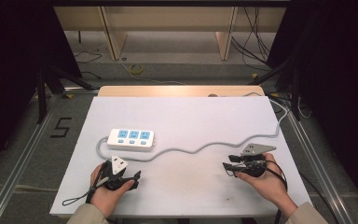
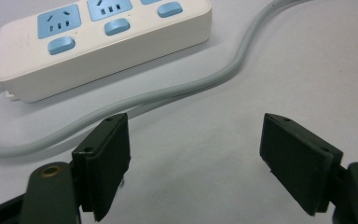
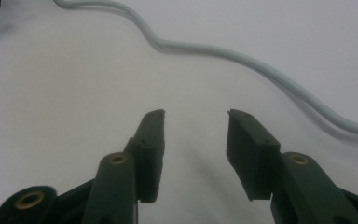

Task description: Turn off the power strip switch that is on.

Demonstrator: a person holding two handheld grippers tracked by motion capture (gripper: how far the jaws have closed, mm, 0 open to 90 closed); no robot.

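Cable (image 1: 200, 148) end seemingly beyond table edge

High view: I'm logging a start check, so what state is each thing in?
Power strip: flat on the table, sockets empty.
Cord: loose, snaking across the table.
Left hand-held gripper: open, empty.
Right hand-held gripper: open, empty.

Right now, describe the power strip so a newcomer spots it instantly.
Start at the white table; on its left half, just beyond the left gripper, lies the power strip. It is a white block with three blue sockets and blue switches, and a grey cable snakes rightward from it.
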